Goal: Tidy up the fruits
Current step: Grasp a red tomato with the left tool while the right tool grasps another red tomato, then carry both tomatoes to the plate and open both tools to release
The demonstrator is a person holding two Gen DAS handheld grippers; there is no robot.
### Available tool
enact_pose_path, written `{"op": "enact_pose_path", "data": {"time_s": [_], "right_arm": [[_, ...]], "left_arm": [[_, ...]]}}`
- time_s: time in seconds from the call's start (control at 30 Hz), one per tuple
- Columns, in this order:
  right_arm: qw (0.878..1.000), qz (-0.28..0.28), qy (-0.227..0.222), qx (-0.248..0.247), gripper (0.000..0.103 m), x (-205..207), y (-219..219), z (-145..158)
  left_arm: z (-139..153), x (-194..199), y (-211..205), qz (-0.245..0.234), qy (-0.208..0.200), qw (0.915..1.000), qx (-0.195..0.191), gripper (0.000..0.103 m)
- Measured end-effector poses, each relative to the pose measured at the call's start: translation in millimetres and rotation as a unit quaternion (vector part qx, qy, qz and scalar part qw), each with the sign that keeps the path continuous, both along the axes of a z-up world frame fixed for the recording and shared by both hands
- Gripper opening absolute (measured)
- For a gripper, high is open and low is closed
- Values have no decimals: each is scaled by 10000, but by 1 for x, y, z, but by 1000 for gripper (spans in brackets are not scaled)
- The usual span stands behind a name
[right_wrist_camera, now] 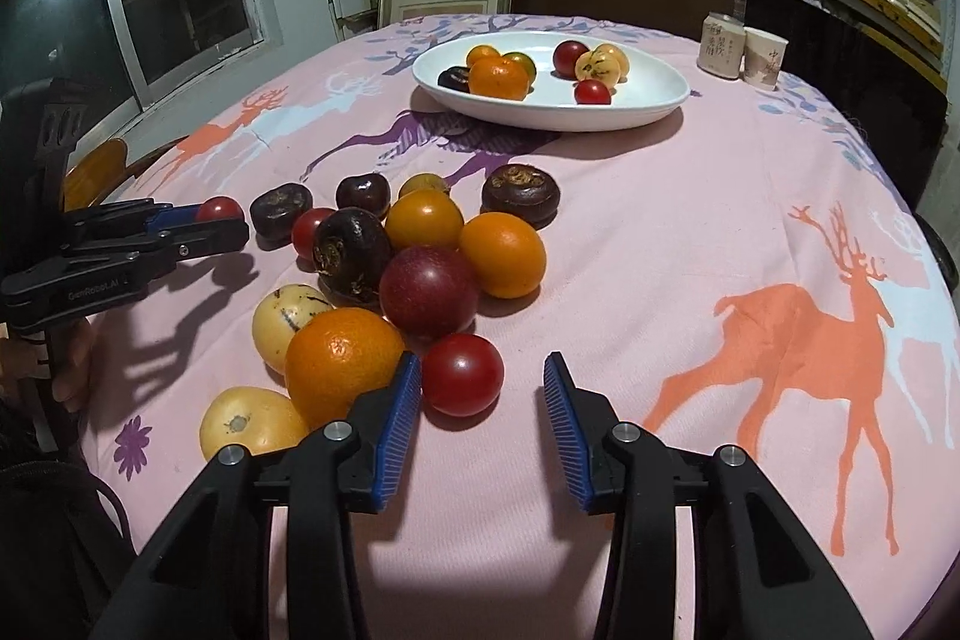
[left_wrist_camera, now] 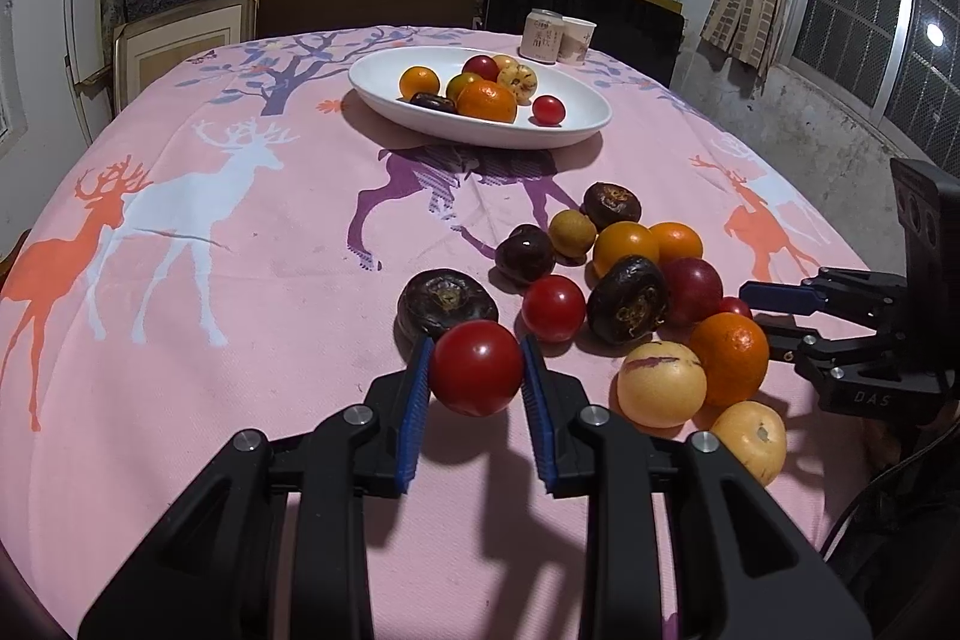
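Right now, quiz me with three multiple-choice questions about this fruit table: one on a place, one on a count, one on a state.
1. Where is the white dish?
A. far side of the table
B. beside the tools
C. on a shelf

2. How many cups stand by the can?
A. three
B. one
C. none

3. What is the left tool doing?
A. hanging open
B. gripping an orange
C. gripping a red tomato

Answers:
A, it lies beyond the loose fruit.
B, a single cup stands there.
C, both blue pads press the tomato.
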State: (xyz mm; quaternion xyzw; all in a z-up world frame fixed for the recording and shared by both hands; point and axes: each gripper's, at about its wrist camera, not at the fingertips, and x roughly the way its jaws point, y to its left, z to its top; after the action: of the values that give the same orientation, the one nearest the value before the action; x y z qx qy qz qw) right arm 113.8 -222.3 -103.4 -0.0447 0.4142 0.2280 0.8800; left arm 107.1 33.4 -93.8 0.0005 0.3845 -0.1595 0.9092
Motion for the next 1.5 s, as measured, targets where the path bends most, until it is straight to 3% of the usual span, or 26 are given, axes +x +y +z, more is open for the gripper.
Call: {"op": "enact_pose_path", "data": {"time_s": [0.1, 0.2, 0.4, 0.67, 1.03, 1.3, 1.5], "right_arm": [[9999, 12, 60, 133, 42, 1, -2, -1], [9993, 93, 158, 320, 30, 0, -2, -3], [9989, 46, 73, 471, 29, -4, -6, -3], [9954, -286, -344, 844, 29, -16, -26, 17], [9780, -1101, -1095, 1392, 29, -15, -71, 69], [9725, -1272, -1193, 1543, 29, 3, -88, 89], [9744, -1130, -1276, 1467, 29, 36, -77, 110]], "left_arm": [[0, 0, 0, 3, -1, 10000, -8, 29], [-1, 0, 1, 3, -1, 10000, -12, 29], [-1, 0, 2, 16, -17, 10000, -36, 29], [0, 0, 3, 27, -32, 10000, -60, 29], [2, 3, 7, 131, 51, 9999, -76, 29], [39, 14, 6, 154, -341, 9993, -71, 29], [72, 57, -5, 110, -577, 9982, 101, 29]]}}
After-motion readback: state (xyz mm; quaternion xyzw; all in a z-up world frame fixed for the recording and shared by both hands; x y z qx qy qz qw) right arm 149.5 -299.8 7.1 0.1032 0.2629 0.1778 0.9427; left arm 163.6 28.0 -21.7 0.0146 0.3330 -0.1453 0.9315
